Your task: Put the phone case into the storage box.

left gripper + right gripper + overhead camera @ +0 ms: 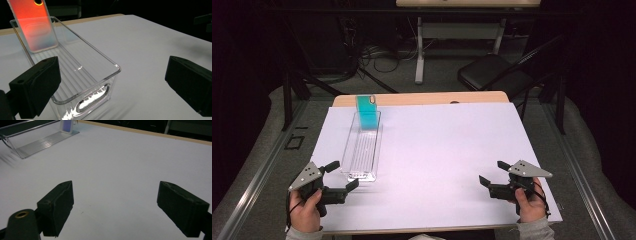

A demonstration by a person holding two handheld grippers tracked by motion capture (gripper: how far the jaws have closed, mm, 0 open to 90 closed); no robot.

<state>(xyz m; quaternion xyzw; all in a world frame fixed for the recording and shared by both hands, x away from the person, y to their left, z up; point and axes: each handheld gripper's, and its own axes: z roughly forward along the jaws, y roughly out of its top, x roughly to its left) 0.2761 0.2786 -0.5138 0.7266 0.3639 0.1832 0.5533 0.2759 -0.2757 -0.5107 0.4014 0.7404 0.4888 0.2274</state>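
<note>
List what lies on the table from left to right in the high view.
Left tongs → clear bin, a teal card leaning at its far end → bare white tabletop → right tongs.

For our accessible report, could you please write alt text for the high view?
A person's hands hold the open left gripper beside the near end of a clear bin and the open right gripper over a white sheet; a teal card leans inside the bin's far end.

High view overhead facing forward, tool views low, sharing clear bin [362, 147]
</note>
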